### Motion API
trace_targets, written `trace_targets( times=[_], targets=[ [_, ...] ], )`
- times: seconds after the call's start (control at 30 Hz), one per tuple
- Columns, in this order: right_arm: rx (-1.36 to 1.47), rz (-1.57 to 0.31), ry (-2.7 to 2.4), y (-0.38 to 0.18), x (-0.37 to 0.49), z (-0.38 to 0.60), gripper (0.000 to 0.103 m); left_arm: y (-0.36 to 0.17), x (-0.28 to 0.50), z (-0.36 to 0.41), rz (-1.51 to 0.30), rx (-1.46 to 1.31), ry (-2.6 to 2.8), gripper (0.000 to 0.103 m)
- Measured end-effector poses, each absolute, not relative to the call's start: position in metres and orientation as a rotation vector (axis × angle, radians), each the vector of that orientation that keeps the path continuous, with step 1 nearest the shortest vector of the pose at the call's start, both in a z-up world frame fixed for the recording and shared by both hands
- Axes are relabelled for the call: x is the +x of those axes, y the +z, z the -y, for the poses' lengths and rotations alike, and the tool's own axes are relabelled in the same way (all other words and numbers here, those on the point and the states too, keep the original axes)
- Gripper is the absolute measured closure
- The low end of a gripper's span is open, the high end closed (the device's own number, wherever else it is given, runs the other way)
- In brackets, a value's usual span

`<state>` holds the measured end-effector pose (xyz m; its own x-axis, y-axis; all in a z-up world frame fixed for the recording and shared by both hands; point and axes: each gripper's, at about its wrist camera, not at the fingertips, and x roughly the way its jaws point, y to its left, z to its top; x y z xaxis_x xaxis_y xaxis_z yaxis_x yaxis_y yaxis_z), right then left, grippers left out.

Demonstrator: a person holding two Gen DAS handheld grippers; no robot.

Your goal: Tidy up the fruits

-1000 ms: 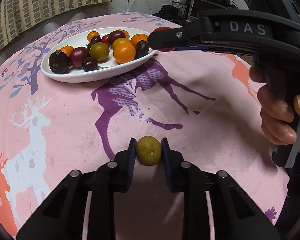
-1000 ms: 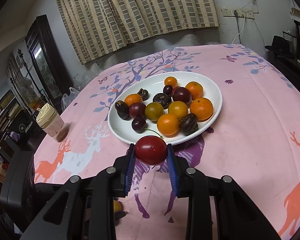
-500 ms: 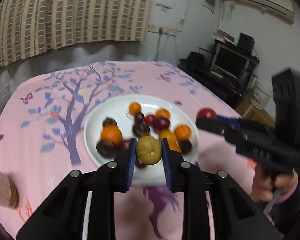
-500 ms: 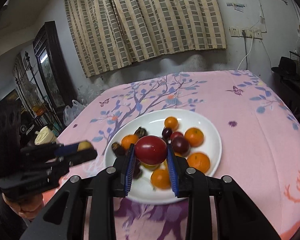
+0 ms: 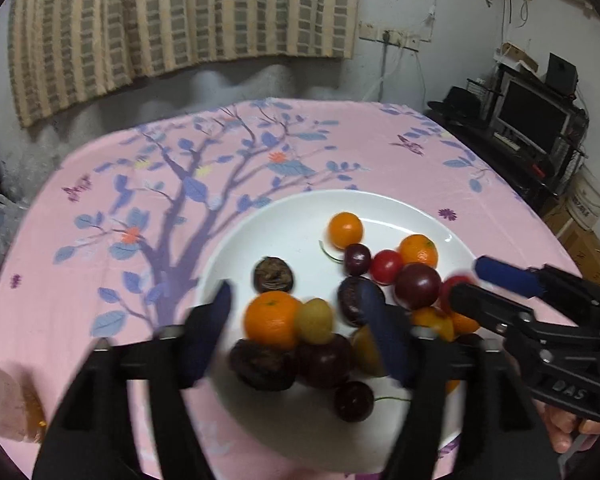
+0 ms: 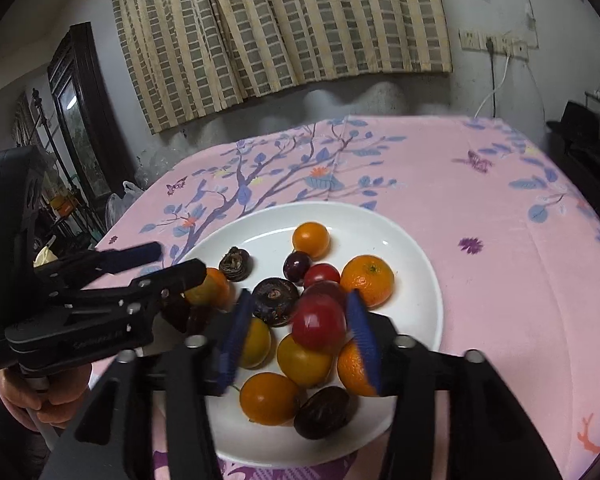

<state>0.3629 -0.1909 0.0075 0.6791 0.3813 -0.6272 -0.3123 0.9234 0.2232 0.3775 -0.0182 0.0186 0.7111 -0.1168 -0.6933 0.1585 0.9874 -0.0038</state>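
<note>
My left gripper has just been opening, letting the yellow-green fruit drop onto the white plate. My right gripper has too, with the red fruit loose between its pads. I should hold both jaws wide and lift straight up, so the near pile isn't nudged.

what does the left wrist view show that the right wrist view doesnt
Only the left wrist view shows the black monitor on a stand at the right, and the yellow-green fruit lying free between the left gripper pads, its jaws having just opened.

Only the right wrist view shows the dark wooden cabinet at the left, and the red fruit between the right gripper pads, which have also just opened; contact is unclear.

Both show the white plate of fruit, the pink tablecloth and the striped curtain.
</note>
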Motion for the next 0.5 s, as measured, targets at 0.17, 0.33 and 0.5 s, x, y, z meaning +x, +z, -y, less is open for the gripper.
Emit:
trace_targets(
  times=[0.17, 0.33, 0.5],
  targets=[
    [0.073, -0.688, 0.435, 0.031, 0.319, 0.191, 0.007, 0.041, 0.325, 0.006, -0.691, 0.102, -0.116, 0.007],
    [0.064, -0.707, 0.467, 0.022, 0.263, 0.194, 0.004, 0.040, 0.270, -0.015, -0.720, 0.056, -0.097, 0.007],
    [-0.014, -0.731, 0.414, 0.001, 0.218, 0.191, 0.004, 0.018, 0.221, -0.030, -0.724, 0.042, -0.029, 0.007]
  ],
)
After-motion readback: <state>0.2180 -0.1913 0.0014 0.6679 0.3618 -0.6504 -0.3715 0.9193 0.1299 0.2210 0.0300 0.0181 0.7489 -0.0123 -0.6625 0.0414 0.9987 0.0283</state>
